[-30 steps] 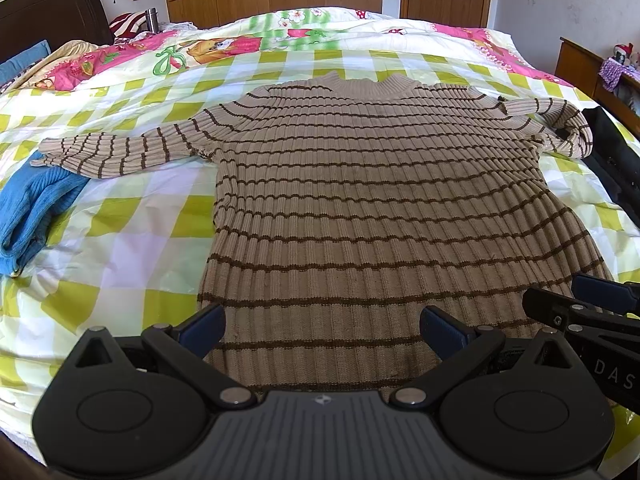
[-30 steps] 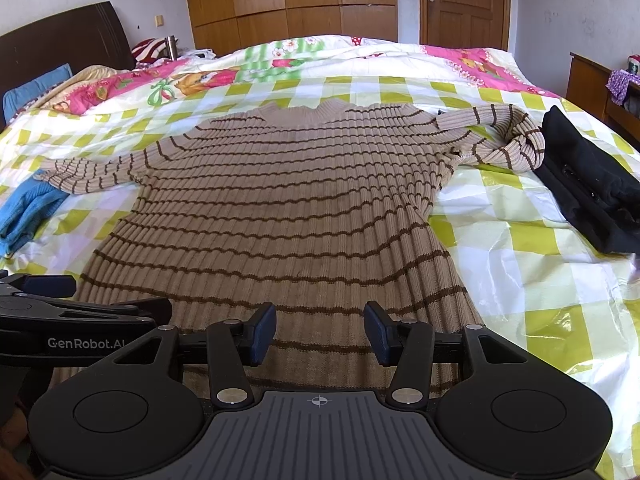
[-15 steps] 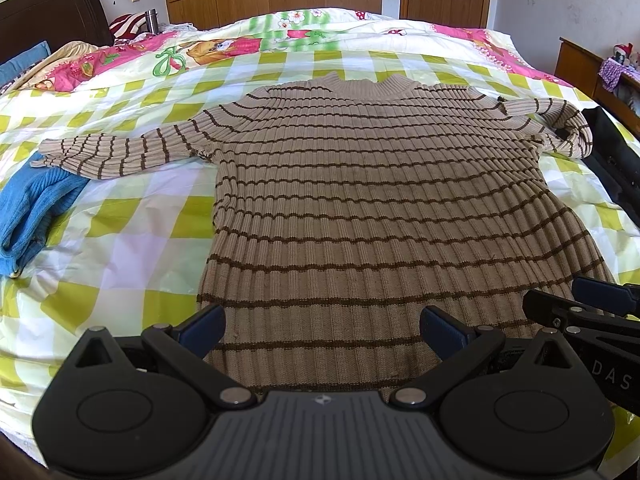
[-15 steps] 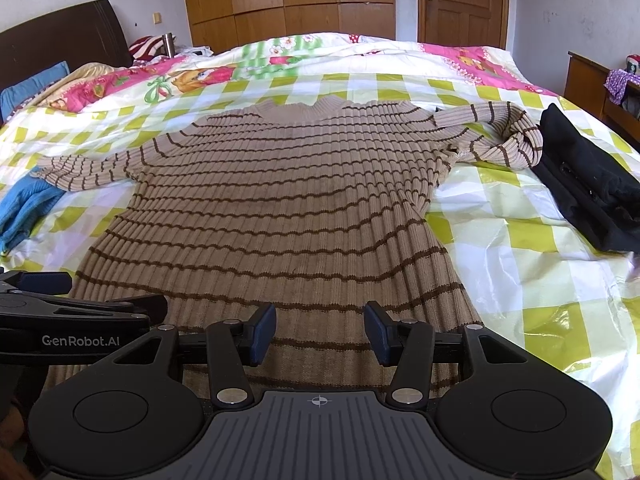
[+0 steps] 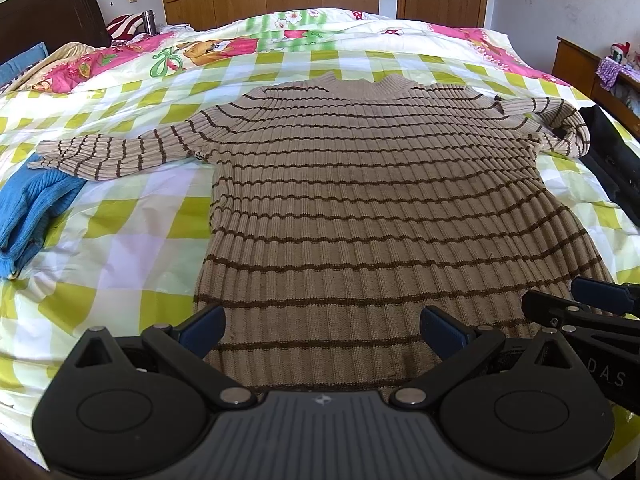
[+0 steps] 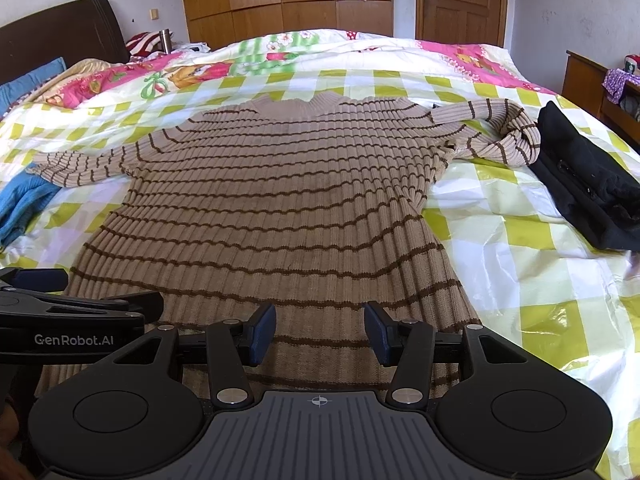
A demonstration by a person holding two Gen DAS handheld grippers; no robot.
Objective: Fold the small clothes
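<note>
A tan ribbed sweater with brown stripes [image 5: 360,208] lies flat on the bed, collar far, hem near; it also shows in the right wrist view [image 6: 280,208]. Its left sleeve [image 5: 116,156] is stretched out, its right sleeve [image 6: 504,136] is bent back on itself. My left gripper [image 5: 322,330] is wide open and empty, just above the hem's left part. My right gripper [image 6: 320,332] is open and empty, above the hem's right part. Each gripper shows at the other's edge: the right one in the left wrist view [image 5: 592,312], the left one in the right wrist view [image 6: 60,312].
The bed has a green and white checked cover [image 5: 120,240]. A blue knit garment [image 5: 28,208] lies left, under the sleeve's cuff. A black garment [image 6: 588,184] lies right, touching the bent sleeve. Pink quilt [image 6: 120,80], headboard, wardrobe and door stand beyond.
The right gripper has shifted slightly leftward along the hem, so the sweater sits further right in its view. The left gripper has barely moved. Both stay open.
</note>
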